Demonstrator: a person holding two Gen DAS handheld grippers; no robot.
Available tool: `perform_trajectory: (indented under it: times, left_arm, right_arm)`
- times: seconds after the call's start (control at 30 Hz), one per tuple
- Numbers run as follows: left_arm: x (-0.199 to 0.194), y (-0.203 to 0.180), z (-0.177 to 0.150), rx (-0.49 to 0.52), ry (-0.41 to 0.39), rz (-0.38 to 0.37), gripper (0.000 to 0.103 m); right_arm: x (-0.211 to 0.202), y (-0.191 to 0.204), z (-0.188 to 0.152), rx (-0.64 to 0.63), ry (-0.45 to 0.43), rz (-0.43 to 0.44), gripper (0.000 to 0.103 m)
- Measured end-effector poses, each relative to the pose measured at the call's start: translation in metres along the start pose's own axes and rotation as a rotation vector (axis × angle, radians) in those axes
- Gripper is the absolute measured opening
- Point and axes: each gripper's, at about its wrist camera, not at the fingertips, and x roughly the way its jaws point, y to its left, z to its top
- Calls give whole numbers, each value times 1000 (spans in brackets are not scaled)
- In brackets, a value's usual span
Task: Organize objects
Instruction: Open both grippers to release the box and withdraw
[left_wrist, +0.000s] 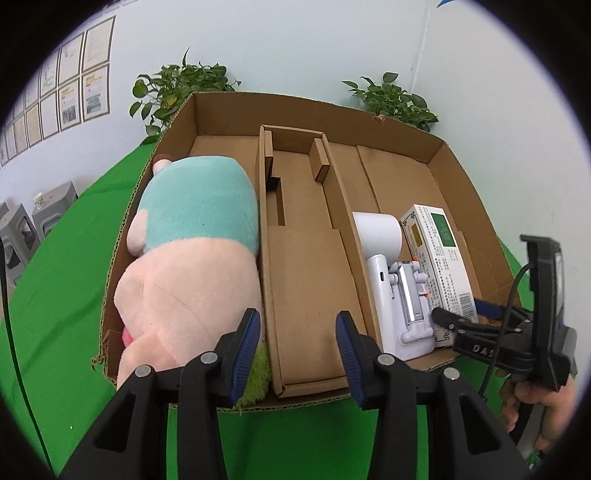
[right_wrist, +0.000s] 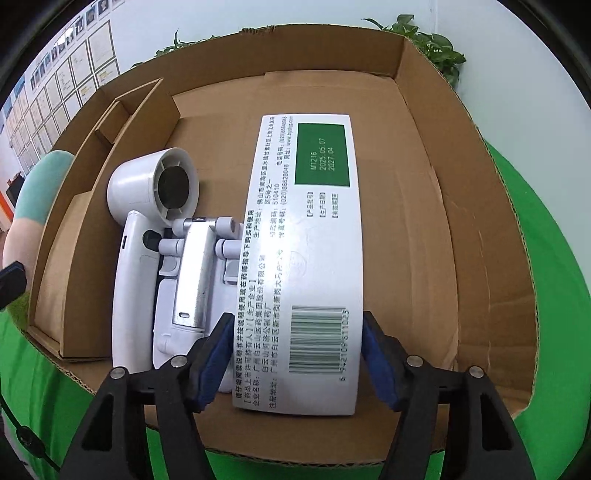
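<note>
A cardboard tray (left_wrist: 306, 295) with three lengthwise compartments lies on the green table. A pink and teal plush toy (left_wrist: 192, 258) fills the left compartment. In the right compartment a white handheld fan (right_wrist: 155, 192) lies beside a white medicine box (right_wrist: 306, 221) with a green patch. My right gripper (right_wrist: 299, 332) straddles the near end of the box, which lies flat on the tray floor; its pads stand at the box's sides without pressing. My left gripper (left_wrist: 297, 339) hangs open over the near end of the bare middle compartment, nothing between its fingers.
A green fuzzy patch (left_wrist: 258, 376) sticks out under the plush at the tray's near edge. Two potted plants (left_wrist: 181, 85) (left_wrist: 395, 99) stand behind the tray against the wall. A hand (left_wrist: 535, 406) holds the right gripper's handle. Green cloth (left_wrist: 55, 277) surrounds the tray.
</note>
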Motion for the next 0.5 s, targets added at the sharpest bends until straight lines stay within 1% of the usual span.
perform_trajectory:
  times: [0.03, 0.07, 0.1, 0.13, 0.17, 0.2, 0.23, 0.27, 0.3, 0.33, 0.37, 0.43, 0.47, 0.5]
  left_arm:
    - [-3, -2, -3, 5, -13, 9, 42]
    - [-6, -3, -5, 11, -35, 24, 44]
    - [-9, -5, -7, 16, -62, 43, 51]
    - [-15, -6, -11, 20, -91, 64, 56]
    - [-22, -7, -14, 17, -133, 103, 69]
    - [-26, -7, -17, 11, -169, 133, 80]
    - [-32, -7, -21, 6, -209, 160, 83]
    - [-38, -8, -26, 7, -249, 184, 84]
    - [-39, -9, -29, 16, -261, 198, 84]
    - [-36, -11, -32, 33, -263, 211, 84]
    - [-33, -12, -35, 47, -259, 216, 84]
    - [-22, -12, -39, 56, -247, 231, 84]
    - [-15, -10, -41, 52, -244, 232, 84]
    - [-10, -9, -42, 49, -243, 239, 84]
  right_arm:
    - [-5, -1, -1, 2, -20, -9, 77]
    - [-14, -1, -3, 5, -51, -11, 83]
    - [-26, 0, -6, 3, -102, -12, 92]
    - [-35, 2, -9, 0, -138, -14, 98]
    - [-46, 5, -14, -7, -190, -14, 103]
    - [-58, 8, -22, -20, -238, -10, 103]
    - [-66, 11, -27, -35, -266, -4, 103]
    - [-74, 15, -35, -51, -290, 4, 103]
    - [-79, 20, -42, -65, -310, 12, 103]
    - [-81, 27, -49, -73, -329, 19, 103]
    - [-78, 34, -47, -75, -338, 24, 103]
    - [-77, 45, -55, -58, -353, 27, 103]
    - [-73, 43, -55, -41, -352, 26, 103]
    - [-77, 39, -65, -28, -352, 27, 103]
